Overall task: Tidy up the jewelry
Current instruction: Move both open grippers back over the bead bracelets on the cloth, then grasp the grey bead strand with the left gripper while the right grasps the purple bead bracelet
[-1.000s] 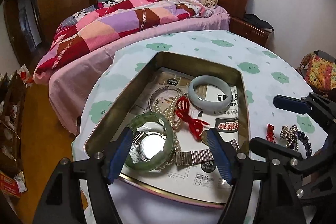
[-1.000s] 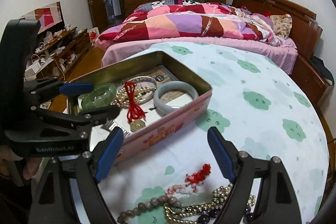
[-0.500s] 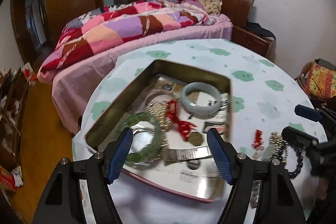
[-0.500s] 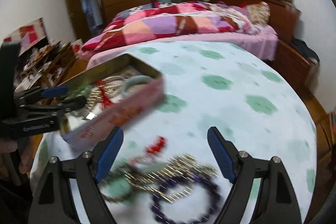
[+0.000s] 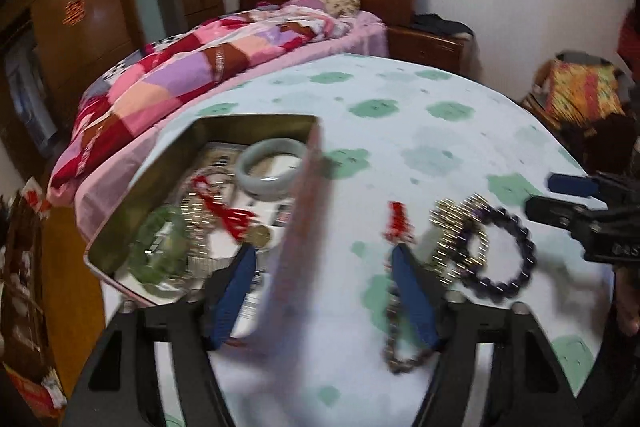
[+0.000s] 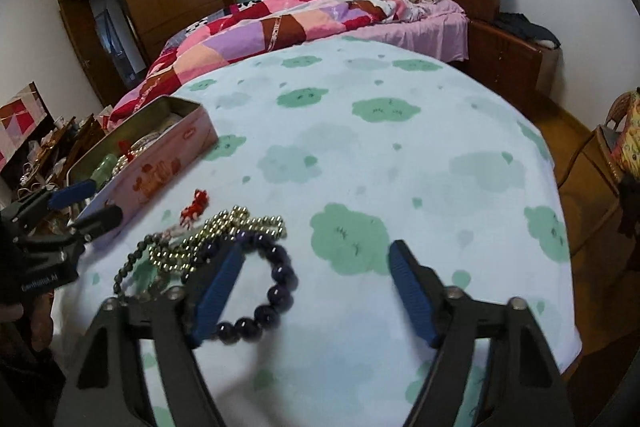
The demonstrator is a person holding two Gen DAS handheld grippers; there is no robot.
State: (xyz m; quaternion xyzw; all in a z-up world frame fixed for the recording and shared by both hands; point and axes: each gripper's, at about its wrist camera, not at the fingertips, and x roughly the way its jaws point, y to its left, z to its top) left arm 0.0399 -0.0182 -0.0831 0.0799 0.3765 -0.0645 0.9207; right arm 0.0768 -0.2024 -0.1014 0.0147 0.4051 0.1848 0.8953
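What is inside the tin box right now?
In the tin box: a pale jade bangle, a green bangle, pearl strands, a red knotted cord and a gold pendant on printed paper. Motion blur and the near wall hide the rest.

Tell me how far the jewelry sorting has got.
Partly done. The tin already holds a pale bangle, a green bangle and a red tassel. Both tools, left and right, are open and empty. On the cloth remain the purple bracelet, gold beads and red charm.
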